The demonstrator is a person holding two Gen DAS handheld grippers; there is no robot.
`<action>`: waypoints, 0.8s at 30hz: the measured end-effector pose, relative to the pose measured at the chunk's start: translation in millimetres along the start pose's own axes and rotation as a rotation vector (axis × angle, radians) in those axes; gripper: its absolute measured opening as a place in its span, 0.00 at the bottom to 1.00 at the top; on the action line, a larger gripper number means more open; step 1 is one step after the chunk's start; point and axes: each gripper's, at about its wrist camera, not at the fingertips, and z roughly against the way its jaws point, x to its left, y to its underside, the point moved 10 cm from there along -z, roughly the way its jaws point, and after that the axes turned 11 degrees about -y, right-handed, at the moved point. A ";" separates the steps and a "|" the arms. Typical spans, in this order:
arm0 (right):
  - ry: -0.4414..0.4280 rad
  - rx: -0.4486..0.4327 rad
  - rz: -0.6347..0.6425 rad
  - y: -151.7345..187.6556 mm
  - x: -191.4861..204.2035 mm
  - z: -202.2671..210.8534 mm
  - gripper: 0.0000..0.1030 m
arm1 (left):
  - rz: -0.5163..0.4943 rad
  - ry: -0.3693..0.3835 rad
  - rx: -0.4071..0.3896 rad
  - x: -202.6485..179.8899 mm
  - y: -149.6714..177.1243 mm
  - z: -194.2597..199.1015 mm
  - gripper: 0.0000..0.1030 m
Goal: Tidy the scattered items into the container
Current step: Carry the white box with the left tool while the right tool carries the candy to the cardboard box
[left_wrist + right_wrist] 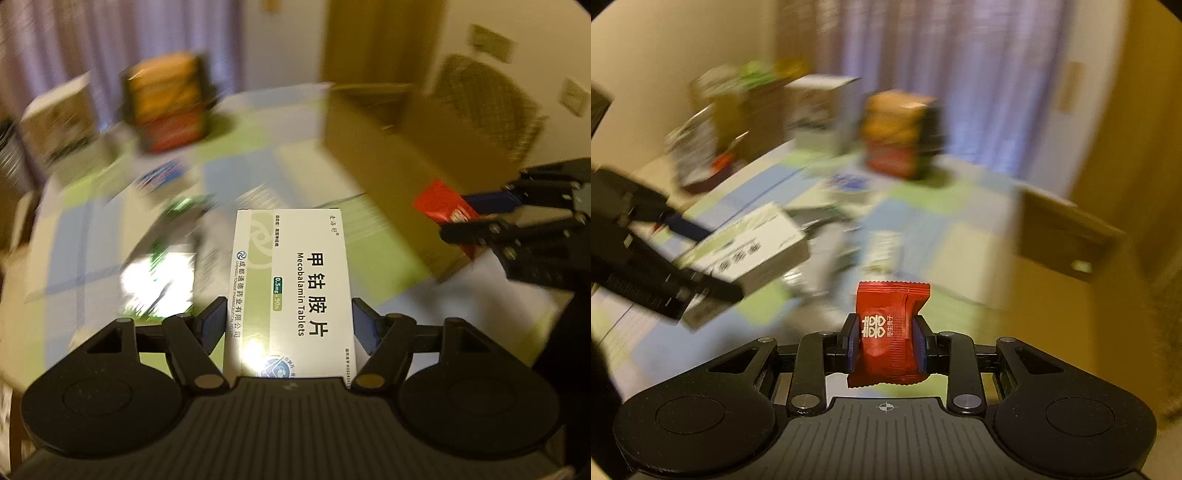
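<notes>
The pill box (291, 291) is pinched by the left gripper (290, 325), the red sachet (890, 336) by the right gripper (886, 341); either could be knocked loose against the near wall of the carton (399, 147) on the right

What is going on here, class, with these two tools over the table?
A person is tidying. The left hand-held gripper is shut on a white Mecobalamin tablet box, and the right hand-held gripper is shut on a red sachet. Both are held above the table near the open cardboard box; neither is inside yet.
</notes>
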 end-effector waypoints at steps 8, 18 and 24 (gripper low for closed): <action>0.207 -0.061 -0.139 10.0 -110.9 57.5 0.31 | -0.117 0.144 -0.083 -118.6 -87.0 -9.9 0.65; 0.247 -0.086 -0.240 43.9 -173.2 79.4 0.31 | -0.184 0.180 -0.062 -194.5 -131.6 -47.3 0.65; 0.249 -0.106 -0.272 44.7 -182.7 79.8 0.31 | -0.165 0.158 -0.081 -198.7 -140.0 -58.2 0.77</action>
